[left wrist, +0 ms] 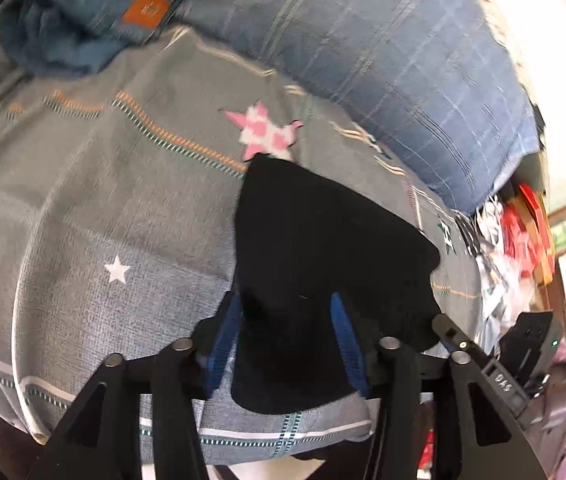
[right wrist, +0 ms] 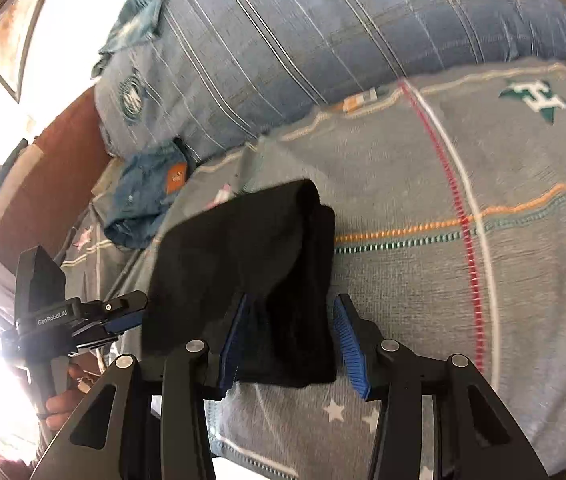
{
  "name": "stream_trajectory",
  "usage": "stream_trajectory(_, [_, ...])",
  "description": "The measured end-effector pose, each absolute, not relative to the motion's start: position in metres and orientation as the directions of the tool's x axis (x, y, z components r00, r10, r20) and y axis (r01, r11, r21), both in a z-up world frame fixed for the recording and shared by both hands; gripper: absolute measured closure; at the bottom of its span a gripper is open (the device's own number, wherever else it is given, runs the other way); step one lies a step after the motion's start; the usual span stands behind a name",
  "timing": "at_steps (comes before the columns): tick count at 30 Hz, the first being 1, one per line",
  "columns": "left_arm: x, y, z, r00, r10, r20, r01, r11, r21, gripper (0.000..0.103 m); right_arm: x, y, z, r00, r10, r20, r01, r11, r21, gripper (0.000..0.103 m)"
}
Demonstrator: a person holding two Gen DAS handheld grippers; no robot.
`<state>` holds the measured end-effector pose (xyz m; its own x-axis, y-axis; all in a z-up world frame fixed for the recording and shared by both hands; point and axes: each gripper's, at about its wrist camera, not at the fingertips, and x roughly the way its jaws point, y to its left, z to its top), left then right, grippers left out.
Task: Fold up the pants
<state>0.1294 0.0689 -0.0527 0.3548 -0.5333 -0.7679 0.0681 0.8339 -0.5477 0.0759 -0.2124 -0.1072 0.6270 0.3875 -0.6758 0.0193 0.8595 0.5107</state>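
The black pants (left wrist: 323,264) lie as a folded bundle on the grey patterned bedspread (left wrist: 103,200). My left gripper (left wrist: 287,316) is open, its blue pads on either side of the near edge of the pants. In the right wrist view the pants (right wrist: 251,264) show as a thick folded stack, and my right gripper (right wrist: 291,320) is open around their near end. The left gripper (right wrist: 123,320) also shows there at the stack's left edge. The right gripper body (left wrist: 499,364) shows at the right of the left wrist view.
Folded blue jeans (left wrist: 95,20) with an orange patch lie at the far left; they also show in the right wrist view (right wrist: 147,200). A blue checked pillow (left wrist: 383,60) lies along the back. Red and white clutter (left wrist: 519,240) sits beyond the bed's right edge.
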Motion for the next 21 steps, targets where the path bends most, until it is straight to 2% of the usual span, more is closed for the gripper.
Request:
stream_trajectory(3, [0.107, 0.048, -0.046, 0.388, -0.463, -0.797, 0.119, 0.883, -0.454, 0.053, 0.069, -0.206, -0.105, 0.636, 0.393, -0.664, -0.008, 0.864, 0.503, 0.059])
stream_trajectory(5, [0.098, 0.04, -0.045, 0.404, -0.409, -0.818, 0.148, 0.912, -0.383, 0.053, 0.067, -0.194, -0.107, 0.637, 0.355, -0.684, -0.038, 0.901, 0.433, 0.063])
stream_trajectory(7, [0.092, 0.033, -0.047, 0.387, -0.397, -0.832, 0.153, 0.918, -0.366, 0.053, 0.063, -0.19, -0.11, 0.643, 0.314, -0.698, -0.046, 0.926, 0.374, 0.07])
stream_trajectory(10, [0.092, 0.025, -0.049, 0.371, -0.397, -0.839, 0.148, 0.918, -0.369, 0.053, 0.063, -0.192, -0.122, 0.628, 0.293, -0.721, -0.046, 0.939, 0.342, 0.07])
stream_trajectory(15, [0.095, 0.019, -0.046, 0.379, -0.377, -0.845, 0.15, 0.926, -0.346, 0.053, 0.061, -0.202, -0.129, 0.624, 0.325, -0.71, -0.031, 0.919, 0.393, 0.069])
stream_trajectory(21, [0.1, 0.017, -0.048, 0.377, -0.371, -0.848, 0.153, 0.929, -0.338, 0.052, 0.061, -0.205, -0.131, 0.62, 0.33, -0.712, 0.003, 0.906, 0.423, 0.059])
